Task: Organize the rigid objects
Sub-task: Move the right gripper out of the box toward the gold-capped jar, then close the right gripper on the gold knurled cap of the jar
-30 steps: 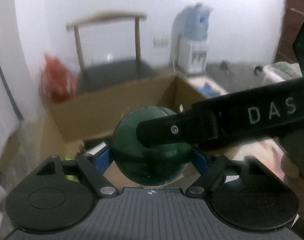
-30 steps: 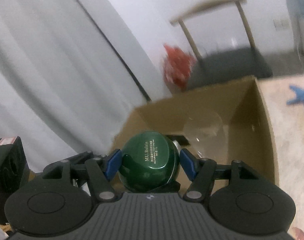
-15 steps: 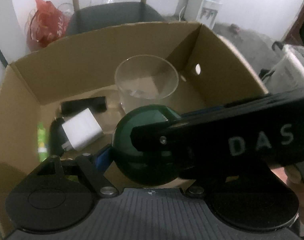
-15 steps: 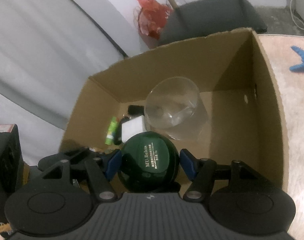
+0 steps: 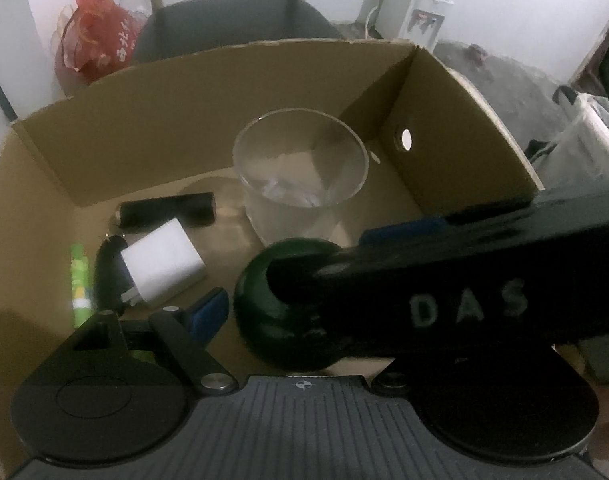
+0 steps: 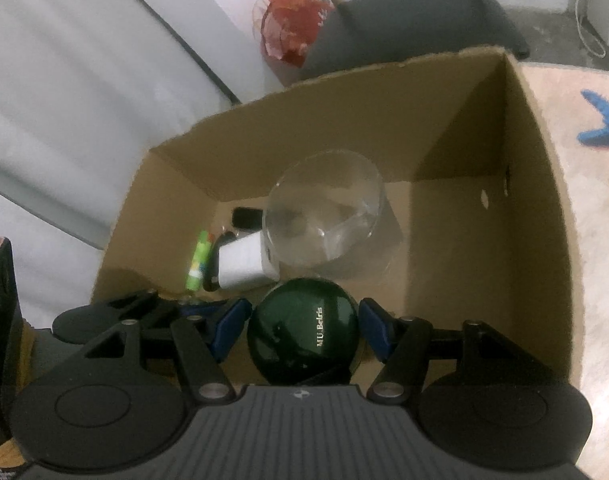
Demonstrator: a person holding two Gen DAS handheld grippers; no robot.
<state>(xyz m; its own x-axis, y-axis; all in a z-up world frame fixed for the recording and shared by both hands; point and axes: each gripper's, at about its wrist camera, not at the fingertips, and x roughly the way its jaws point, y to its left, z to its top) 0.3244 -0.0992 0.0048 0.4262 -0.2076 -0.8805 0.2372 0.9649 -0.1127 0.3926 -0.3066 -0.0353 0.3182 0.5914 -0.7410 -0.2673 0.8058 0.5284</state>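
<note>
Holding a green jar (image 6: 302,330) over the box (image 6: 540,248), our right tongs (image 6: 302,326) are clamped across its glossy, hard, likely slippery sides; our left tongs (image 5: 304,280) stand apart beside it. We keep it off the fragile glass (image 6: 324,208).

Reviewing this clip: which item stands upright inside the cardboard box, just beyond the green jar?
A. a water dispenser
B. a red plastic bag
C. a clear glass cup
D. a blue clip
C. The clear glass cup stands upright on the floor of the cardboard box, directly behind the green jar; the other three items, where they show, lie outside the box.
</note>
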